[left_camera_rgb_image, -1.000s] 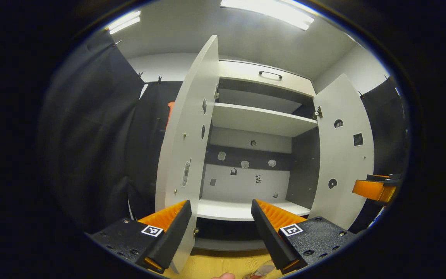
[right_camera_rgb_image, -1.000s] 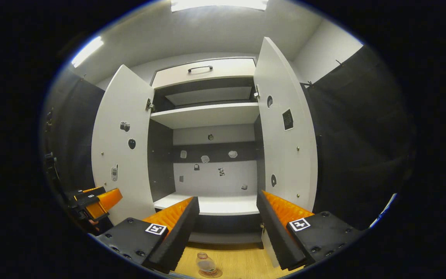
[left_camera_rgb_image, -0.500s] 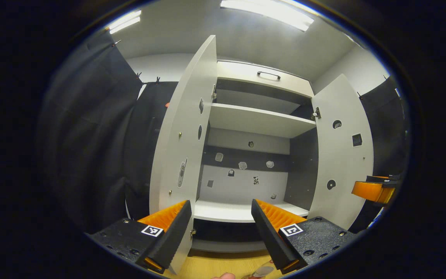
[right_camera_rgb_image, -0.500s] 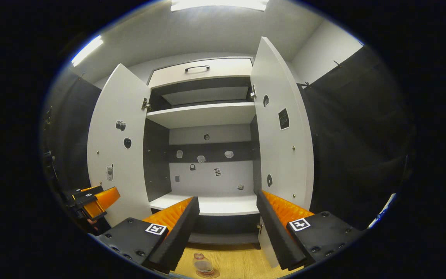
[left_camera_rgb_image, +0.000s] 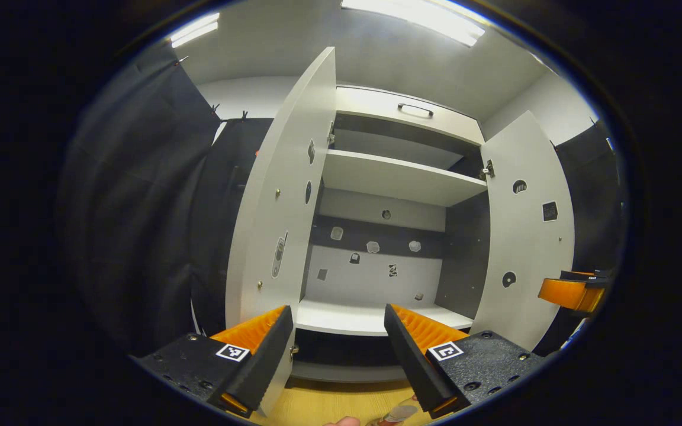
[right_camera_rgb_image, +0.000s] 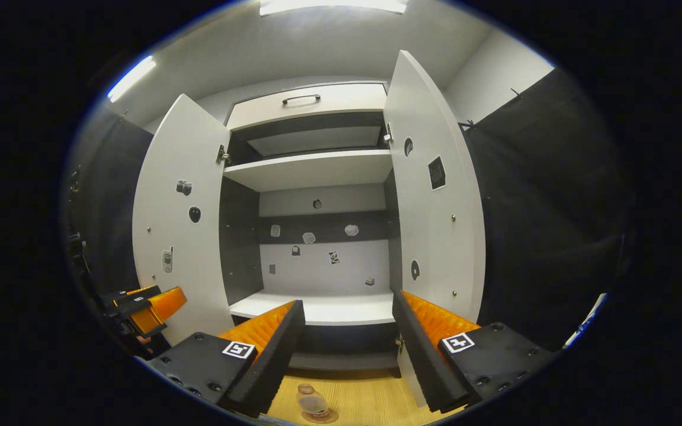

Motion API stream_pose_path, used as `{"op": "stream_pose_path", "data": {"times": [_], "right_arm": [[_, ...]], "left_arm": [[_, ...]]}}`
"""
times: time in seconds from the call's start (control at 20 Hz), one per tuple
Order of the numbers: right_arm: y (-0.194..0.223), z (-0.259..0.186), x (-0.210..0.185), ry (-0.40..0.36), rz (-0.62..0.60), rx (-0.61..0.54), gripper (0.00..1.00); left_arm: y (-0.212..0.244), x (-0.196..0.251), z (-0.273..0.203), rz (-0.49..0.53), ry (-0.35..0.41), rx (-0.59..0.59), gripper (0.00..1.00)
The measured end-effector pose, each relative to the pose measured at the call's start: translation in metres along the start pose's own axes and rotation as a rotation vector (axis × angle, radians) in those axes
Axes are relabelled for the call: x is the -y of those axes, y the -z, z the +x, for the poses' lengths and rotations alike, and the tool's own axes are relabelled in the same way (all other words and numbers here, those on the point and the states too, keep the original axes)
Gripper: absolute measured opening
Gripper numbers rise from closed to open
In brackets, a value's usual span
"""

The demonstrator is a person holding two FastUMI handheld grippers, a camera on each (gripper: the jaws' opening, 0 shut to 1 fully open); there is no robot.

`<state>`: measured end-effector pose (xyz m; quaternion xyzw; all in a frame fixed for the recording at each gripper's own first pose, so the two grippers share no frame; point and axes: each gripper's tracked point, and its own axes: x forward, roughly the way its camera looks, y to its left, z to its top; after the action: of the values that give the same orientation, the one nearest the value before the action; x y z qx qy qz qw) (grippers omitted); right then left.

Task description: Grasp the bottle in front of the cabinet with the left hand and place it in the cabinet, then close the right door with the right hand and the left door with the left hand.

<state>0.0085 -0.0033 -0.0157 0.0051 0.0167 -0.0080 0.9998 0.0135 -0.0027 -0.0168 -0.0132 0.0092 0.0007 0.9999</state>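
While bottle stands upright on floor before cabinet, we hold both hand-held grippers spread, empty. Bottle sits low, below left hand-held gripper, just right of its line; we judge descent comes next.

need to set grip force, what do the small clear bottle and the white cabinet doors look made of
Small clear bottle: likely glossy plastic, possibly glass; see-through, with highlights.
White cabinet doors: probably matte laminated board; flat, even panels with thin edges and metal hinges.
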Motion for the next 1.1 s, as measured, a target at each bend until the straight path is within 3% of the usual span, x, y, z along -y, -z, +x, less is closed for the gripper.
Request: {"op": "stream_pose_path", "data": {"times": [0.2, 0.45, 0.85, 1.1], "right_arm": [[0.003, -0.004, 0.001, 0.008, -0.026, -0.009, 0.99], [0.008, -0.013, 0.005, 0.029, -0.049, 0.003, 0.98], [-0.006, -0.035, 0.041, 0.130, -0.085, 0.044, 0.97], [0.008, -0.040, 0.055, 0.158, -0.074, -0.018, 0.97]], "left_arm": [[0.017, 0.026, 0.014, -0.060, 0.065, -0.014, 0.95], [0.075, 0.077, 0.027, -0.144, 0.207, -0.061, 0.94], [0.190, 0.153, 0.005, -0.035, 0.377, -0.182, 0.95], [0.267, 0.154, -0.009, 0.055, 0.372, -0.289, 0.95]]}}
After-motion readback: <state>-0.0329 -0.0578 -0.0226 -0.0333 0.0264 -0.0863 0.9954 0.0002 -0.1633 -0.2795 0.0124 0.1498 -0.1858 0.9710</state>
